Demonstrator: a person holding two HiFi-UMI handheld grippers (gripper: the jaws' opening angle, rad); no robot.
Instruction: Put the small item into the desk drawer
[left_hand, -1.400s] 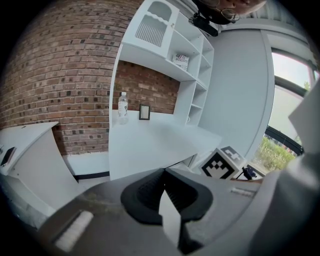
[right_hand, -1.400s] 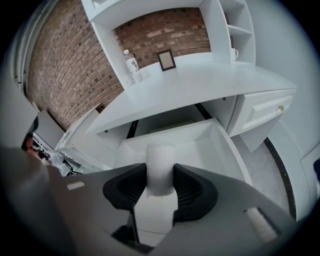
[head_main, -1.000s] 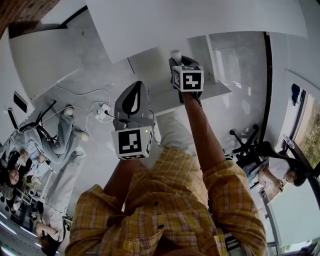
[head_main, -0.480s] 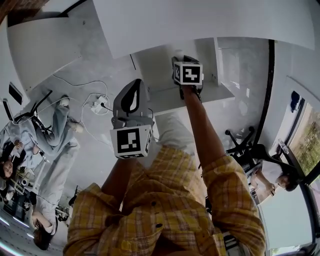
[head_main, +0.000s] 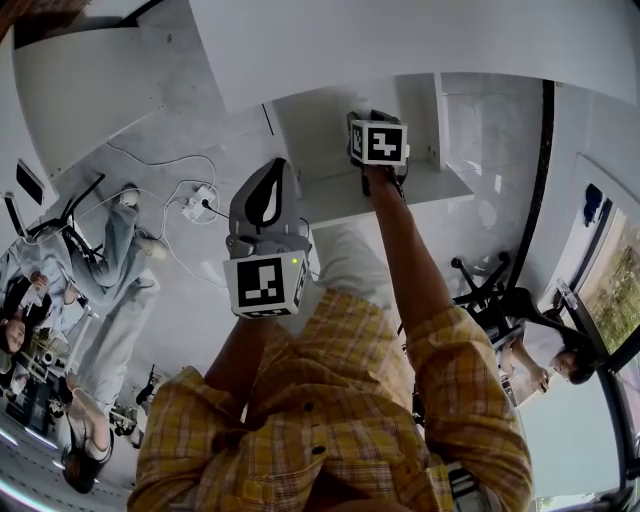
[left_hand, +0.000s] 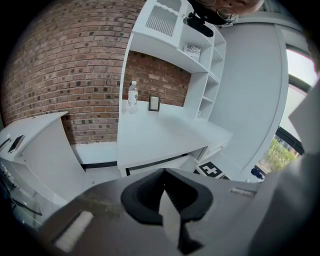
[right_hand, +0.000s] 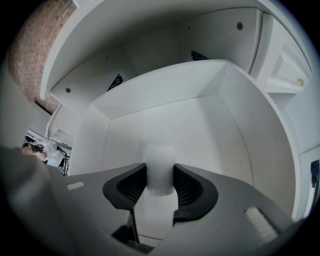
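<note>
The small item (right_hand: 160, 167), a pale cylinder, is pinched between the fingers (right_hand: 189, 187) of the right gripper (right_hand: 160, 184), which are spread only as wide as the item itself. It is held above the bare floor of the open desk drawer (right_hand: 235, 120), and whether its lower end touches that floor cannot be told. The left gripper (left_hand: 164, 192) is kept back from the drawer, its fingers brought together with nothing between them.

Several risks can be judged from here. If the item is let go while it hangs clear of the floor, it may be tipped over and sent rolling (a cylinder on a smooth white panel is not easily stopped). If the fingers are parted unevenly, the item may be dragged sideways by one pad. The drawer walls stand close on both sides, so a tilted withdrawal could knock a finger against them or nudge the drawer.

The grip itself and the drawer's empty inside are shown only in the right gripper view. In the head view the item is hidden behind the marker cube, but the drawer's place below the surface (left_hand: 160, 132) and both arms are given there. A bottle (left_hand: 132, 95) and a small frame (left_hand: 154, 103) on the surface are seen only in the left gripper view.
</note>
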